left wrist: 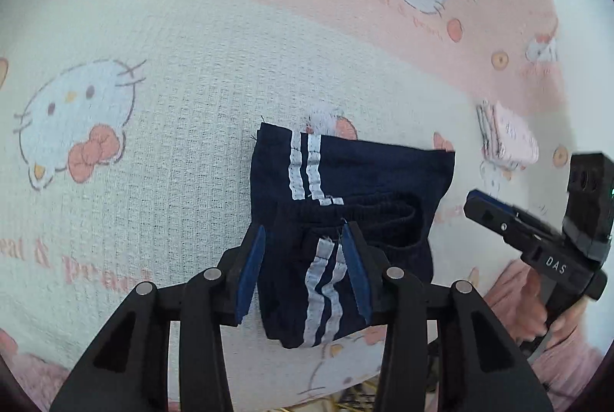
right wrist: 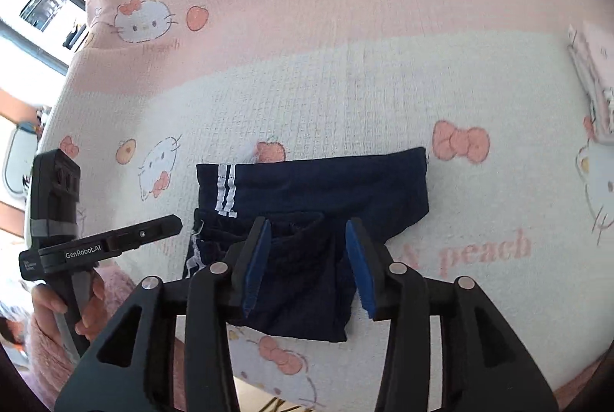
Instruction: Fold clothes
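At six o'clock: navy shorts (left wrist: 345, 216), folded on blanket (left wrist: 184, 143). Left gripper (left wrist: 303, 266) and right gripper (right wrist: 307, 258) jaws apart, clamping nothing. We should lift clear straight, sparing the fold.

Both wrist views look down; share shorts (left wrist: 345, 205).

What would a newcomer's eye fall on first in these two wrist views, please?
The folded navy shorts with white stripes lie in the middle of a pink and white cat-print blanket. Both pairs of blue-padded fingers stand open above them, the left gripper and the right gripper, holding nothing. A small folded pink and white cloth lies beyond the shorts, to the right.
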The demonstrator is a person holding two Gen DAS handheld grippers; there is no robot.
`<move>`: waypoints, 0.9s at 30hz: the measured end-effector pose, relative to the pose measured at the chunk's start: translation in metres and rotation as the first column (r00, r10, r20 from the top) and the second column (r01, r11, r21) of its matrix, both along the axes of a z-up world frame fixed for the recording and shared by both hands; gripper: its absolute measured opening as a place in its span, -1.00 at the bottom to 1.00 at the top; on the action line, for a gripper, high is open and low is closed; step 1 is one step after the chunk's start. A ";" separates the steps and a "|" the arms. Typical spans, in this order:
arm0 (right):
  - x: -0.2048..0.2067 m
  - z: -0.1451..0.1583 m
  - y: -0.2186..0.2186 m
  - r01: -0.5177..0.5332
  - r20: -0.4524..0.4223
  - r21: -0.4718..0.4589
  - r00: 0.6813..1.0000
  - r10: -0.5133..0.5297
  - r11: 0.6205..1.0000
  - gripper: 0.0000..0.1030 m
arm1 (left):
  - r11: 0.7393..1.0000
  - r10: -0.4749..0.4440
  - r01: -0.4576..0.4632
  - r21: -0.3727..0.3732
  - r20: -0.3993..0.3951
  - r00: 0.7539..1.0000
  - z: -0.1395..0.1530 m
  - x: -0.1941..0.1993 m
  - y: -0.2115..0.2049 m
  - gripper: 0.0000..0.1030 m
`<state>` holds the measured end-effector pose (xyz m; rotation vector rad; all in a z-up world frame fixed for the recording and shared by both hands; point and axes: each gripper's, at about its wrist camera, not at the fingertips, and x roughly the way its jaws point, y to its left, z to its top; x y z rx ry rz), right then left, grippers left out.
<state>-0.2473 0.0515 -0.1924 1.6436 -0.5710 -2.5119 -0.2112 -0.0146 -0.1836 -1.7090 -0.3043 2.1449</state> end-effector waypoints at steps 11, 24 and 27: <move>0.011 -0.049 -0.030 -0.164 0.100 0.099 0.983 0.154 0.982 -0.15 | 0.984 -0.121 0.117 -0.132 -0.025 0.992 -0.021 0.003 0.022 -0.34; 0.005 -0.041 0.006 -0.088 0.051 0.051 0.995 0.085 0.995 -0.19 | 0.982 -0.089 0.065 -0.179 -0.131 0.987 -0.001 0.000 0.010 -0.64; 0.002 -0.042 0.007 -0.114 0.047 0.051 0.993 0.112 0.992 -0.06 | 0.969 -0.082 0.053 -0.240 -0.115 0.990 -0.012 0.002 0.017 -0.40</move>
